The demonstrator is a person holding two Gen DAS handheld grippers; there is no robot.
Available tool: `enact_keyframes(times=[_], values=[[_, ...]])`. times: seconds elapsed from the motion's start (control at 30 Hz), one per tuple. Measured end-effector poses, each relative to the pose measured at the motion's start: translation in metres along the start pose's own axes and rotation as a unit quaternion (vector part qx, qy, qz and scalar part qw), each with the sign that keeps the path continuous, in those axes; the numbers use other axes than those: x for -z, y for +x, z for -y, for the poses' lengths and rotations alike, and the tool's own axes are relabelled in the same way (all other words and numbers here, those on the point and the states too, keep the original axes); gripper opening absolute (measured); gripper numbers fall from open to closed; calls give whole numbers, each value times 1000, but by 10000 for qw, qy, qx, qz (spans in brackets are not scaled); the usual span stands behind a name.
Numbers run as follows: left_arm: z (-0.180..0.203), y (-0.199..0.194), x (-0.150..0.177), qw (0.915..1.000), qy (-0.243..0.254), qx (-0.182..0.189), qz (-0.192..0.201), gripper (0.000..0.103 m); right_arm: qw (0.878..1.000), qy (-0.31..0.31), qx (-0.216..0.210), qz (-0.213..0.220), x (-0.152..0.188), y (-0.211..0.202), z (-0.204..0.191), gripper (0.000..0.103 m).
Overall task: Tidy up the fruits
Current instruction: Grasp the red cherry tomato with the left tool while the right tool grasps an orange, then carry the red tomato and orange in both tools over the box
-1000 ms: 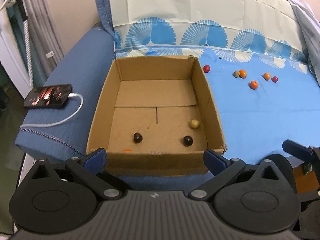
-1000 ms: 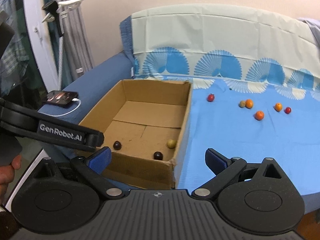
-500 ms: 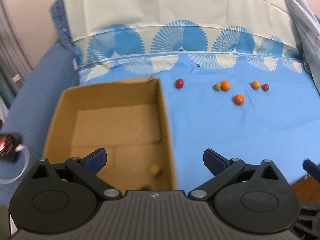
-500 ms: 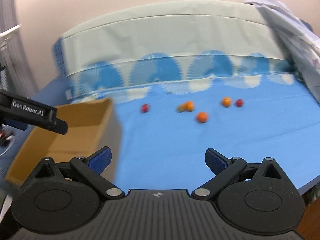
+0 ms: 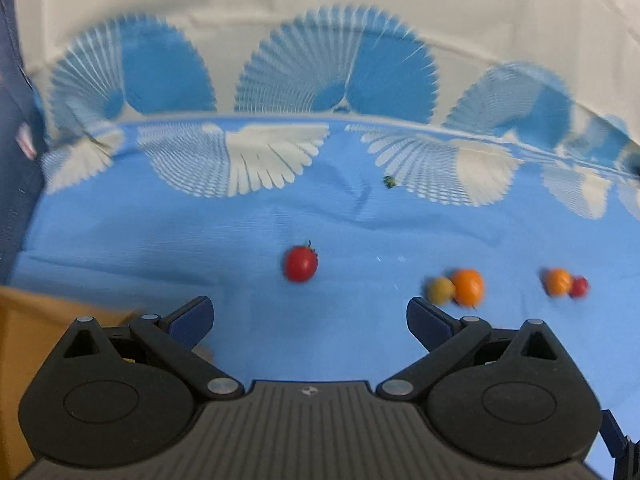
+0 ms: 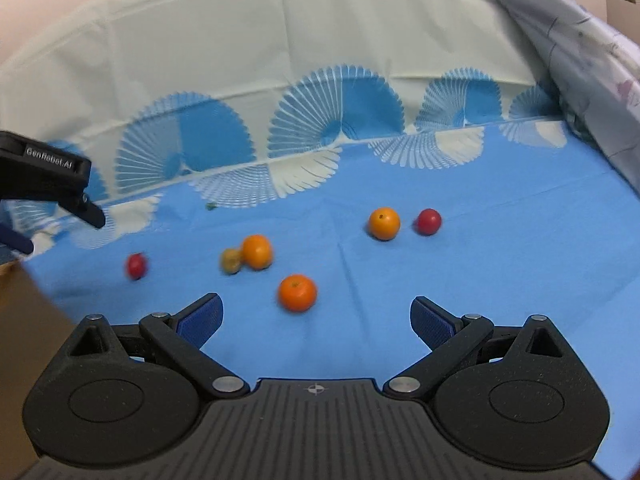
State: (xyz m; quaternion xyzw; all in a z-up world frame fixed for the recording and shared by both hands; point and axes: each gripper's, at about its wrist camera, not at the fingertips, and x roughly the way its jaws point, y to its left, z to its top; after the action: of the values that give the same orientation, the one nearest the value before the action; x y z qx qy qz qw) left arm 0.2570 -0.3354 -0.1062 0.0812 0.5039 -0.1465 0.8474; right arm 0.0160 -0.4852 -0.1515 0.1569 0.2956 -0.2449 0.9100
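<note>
Several small fruits lie on the blue cloth. In the left wrist view a red fruit [image 5: 300,264] lies just ahead of my open, empty left gripper [image 5: 310,320]; an olive fruit [image 5: 439,290] touches an orange one [image 5: 466,287] to the right, with another orange [image 5: 557,281] and a red one [image 5: 579,286] beyond. In the right wrist view my open, empty right gripper [image 6: 316,320] is just short of an orange [image 6: 297,293]. Beyond it lie an orange [image 6: 257,252] beside an olive fruit [image 6: 231,260], a red fruit [image 6: 136,265], another orange [image 6: 384,223] and a red fruit [image 6: 429,221].
The cardboard box [image 5: 24,344] shows at the lower left of the left wrist view and at the left edge of the right wrist view [image 6: 20,320]. The left gripper's body [image 6: 48,176] reaches in at the left. A pale sheet [image 6: 580,60] hangs at the right. A small green speck [image 5: 389,181] lies on the cloth.
Both grippers have swung right, away from the box, and moved closer to the loose fruits on the cloth. Both stay open and empty.
</note>
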Motion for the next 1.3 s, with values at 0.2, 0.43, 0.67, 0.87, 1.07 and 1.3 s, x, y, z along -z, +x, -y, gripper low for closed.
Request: enact_keyframes(times=[0.2, 0.43, 0.67, 0.87, 1.07, 1.3], values=[[-12, 83, -22, 9987, -406, -154, -283, 103, 9990, -312, -52, -315, 2, 83, -8, 100], [-20, 136, -26, 9961, -521, -417, -569, 103, 9957, -866, 134, -311, 22, 121, -22, 102], [-20, 139, -26, 9955, -512, -485, -628, 103, 9959, -875, 124, -188, 25, 122, -21, 101], [-11, 118, -26, 9969, -450, -424, -497, 31, 9949, -953, -245, -230, 24, 108, -30, 40], [-8, 80, -13, 9991, -251, -200, -286, 31, 9973, -588, -354, -254, 16, 77, -27, 40], [-6, -18, 33, 9987, -26, 516, 17, 31, 9977, -252, -627, -41, 12, -13, -30, 40]])
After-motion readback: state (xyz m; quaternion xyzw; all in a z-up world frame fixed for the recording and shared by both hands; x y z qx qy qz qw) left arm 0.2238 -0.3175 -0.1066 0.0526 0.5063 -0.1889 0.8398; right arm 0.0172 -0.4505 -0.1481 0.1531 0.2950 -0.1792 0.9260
